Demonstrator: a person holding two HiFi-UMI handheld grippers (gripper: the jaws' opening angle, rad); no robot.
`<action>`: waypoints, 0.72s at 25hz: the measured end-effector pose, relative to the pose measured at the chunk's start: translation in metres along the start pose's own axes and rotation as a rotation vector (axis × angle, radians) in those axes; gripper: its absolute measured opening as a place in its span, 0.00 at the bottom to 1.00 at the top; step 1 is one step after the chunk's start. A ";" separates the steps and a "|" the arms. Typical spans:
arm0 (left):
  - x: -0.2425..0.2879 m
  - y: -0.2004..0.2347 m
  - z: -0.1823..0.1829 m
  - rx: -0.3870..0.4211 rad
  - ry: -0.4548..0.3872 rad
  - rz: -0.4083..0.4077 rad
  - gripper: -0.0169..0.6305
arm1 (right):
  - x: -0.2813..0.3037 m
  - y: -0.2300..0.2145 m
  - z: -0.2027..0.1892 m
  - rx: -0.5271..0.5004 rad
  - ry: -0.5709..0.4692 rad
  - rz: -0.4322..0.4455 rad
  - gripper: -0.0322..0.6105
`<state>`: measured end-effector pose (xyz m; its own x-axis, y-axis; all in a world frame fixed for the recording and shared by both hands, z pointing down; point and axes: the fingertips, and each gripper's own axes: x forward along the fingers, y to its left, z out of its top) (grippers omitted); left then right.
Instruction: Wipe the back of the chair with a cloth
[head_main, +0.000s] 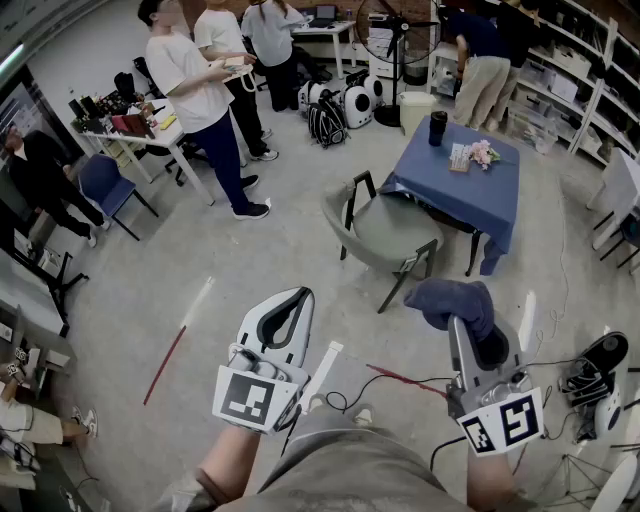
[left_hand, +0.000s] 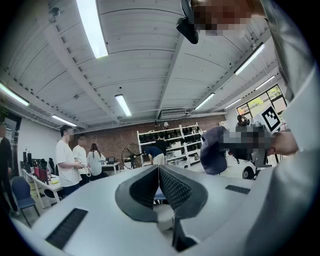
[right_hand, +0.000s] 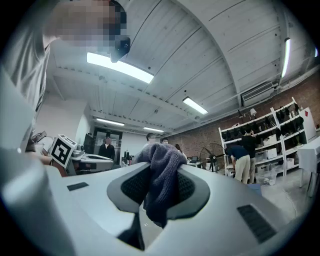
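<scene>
A grey-green chair (head_main: 385, 230) with black legs stands ahead of me, pushed against a table with a blue tablecloth (head_main: 470, 185). My right gripper (head_main: 470, 318) is shut on a dark blue cloth (head_main: 452, 301), which bunches over its tip. In the right gripper view the cloth (right_hand: 159, 175) hangs pinched between the jaws of the right gripper (right_hand: 159, 172). My left gripper (head_main: 290, 300) is held level beside it, shut with nothing in it; in the left gripper view the left gripper (left_hand: 159, 172) shows its pads meeting. Both grippers are well short of the chair.
Several people stand at the far left near a white desk (head_main: 130, 135). Another person (head_main: 480, 60) bends at shelves at the back right. A dark cup (head_main: 437, 128) and flowers (head_main: 480, 153) sit on the tablecloth. Cables (head_main: 400, 385) and a red strip (head_main: 165, 365) lie on the floor.
</scene>
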<state>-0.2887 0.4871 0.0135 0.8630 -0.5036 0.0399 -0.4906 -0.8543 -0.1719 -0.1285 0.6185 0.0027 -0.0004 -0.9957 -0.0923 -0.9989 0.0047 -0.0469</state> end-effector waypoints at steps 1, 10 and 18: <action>0.000 -0.001 0.000 -0.014 0.001 -0.001 0.06 | 0.000 -0.001 0.000 0.007 -0.003 -0.002 0.20; 0.005 -0.006 -0.003 -0.003 0.002 -0.012 0.05 | -0.002 -0.010 -0.009 0.033 0.018 -0.015 0.20; 0.009 0.002 0.000 -0.092 -0.021 0.040 0.06 | -0.001 -0.017 -0.017 0.041 0.044 -0.013 0.20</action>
<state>-0.2815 0.4808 0.0138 0.8446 -0.5352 0.0145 -0.5325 -0.8424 -0.0823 -0.1125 0.6179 0.0209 0.0097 -0.9988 -0.0477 -0.9960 -0.0054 -0.0890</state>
